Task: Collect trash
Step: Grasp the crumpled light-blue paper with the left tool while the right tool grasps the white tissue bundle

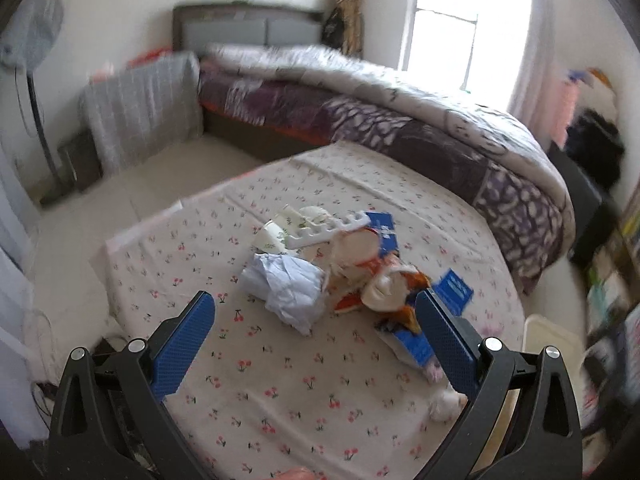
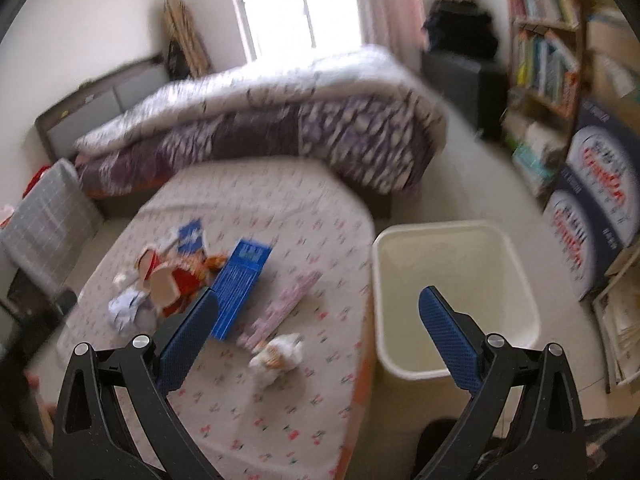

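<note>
Both tools, left (image 1: 316, 316) and right (image 2: 318, 312), gape apart above scattered trash (image 1: 320, 264); bin (image 2: 516, 280) beside table.

On my table (image 2: 320, 216) I count one crumpled pale-blue paper wad (image 1: 286, 286), one white perforated plastic strip (image 1: 328, 229) and, behind that strip, what look like two paper cups (image 1: 272, 236), though blur makes that unsure. Blue cartons: two, one long blue box (image 2: 240, 284) and one torn blue carton (image 2: 191, 236) beyond it. One red-and-orange wrapper heap (image 2: 176, 280), one pink patterned strip (image 2: 280, 308), one small crumpled wrapper (image 2: 276, 356). Beside the table stands one cream bin (image 2: 452, 372).
</note>
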Demonstrator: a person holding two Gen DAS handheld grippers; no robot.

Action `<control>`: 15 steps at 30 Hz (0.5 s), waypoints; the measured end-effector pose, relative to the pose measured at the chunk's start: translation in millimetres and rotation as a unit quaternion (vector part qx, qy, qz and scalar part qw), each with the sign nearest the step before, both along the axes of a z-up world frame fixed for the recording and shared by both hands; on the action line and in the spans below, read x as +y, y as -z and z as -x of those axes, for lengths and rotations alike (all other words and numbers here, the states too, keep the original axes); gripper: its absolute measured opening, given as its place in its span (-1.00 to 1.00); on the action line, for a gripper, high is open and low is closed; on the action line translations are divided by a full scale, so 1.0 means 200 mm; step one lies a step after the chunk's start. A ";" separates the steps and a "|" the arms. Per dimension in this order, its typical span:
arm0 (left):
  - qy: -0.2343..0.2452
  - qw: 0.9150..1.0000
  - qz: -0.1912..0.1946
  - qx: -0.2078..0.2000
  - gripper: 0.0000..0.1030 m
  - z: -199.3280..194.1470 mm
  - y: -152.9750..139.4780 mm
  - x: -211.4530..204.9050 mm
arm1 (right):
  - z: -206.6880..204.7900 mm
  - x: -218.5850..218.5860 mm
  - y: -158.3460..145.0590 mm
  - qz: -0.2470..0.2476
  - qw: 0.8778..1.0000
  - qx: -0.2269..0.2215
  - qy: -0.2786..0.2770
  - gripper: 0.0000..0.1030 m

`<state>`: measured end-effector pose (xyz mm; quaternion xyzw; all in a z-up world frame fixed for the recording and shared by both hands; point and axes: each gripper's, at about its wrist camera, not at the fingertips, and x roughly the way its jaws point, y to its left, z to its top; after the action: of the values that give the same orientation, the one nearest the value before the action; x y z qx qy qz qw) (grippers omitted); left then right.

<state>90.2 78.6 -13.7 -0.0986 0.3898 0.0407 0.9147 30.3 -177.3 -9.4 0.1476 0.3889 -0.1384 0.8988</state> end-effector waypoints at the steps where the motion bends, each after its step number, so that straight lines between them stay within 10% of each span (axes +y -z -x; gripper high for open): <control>1: -0.004 0.999 0.027 0.020 0.89 -0.07 0.01 0.06 | -0.04 -0.01 0.02 -0.013 1.000 0.021 -0.007 0.87; 9: -0.034 0.964 0.164 0.208 0.89 -0.47 0.36 0.38 | -0.21 -0.04 0.35 -0.130 0.986 0.106 -0.005 0.86; 15: -0.109 0.930 0.249 0.248 0.89 -0.51 0.58 0.45 | -0.24 -0.11 0.59 -0.197 0.967 0.149 0.058 0.86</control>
<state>191.4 167.7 -128.7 -0.3520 0.5888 0.0646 0.7247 77.8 -200.2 -127.4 0.3219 0.5293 -0.1308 0.7740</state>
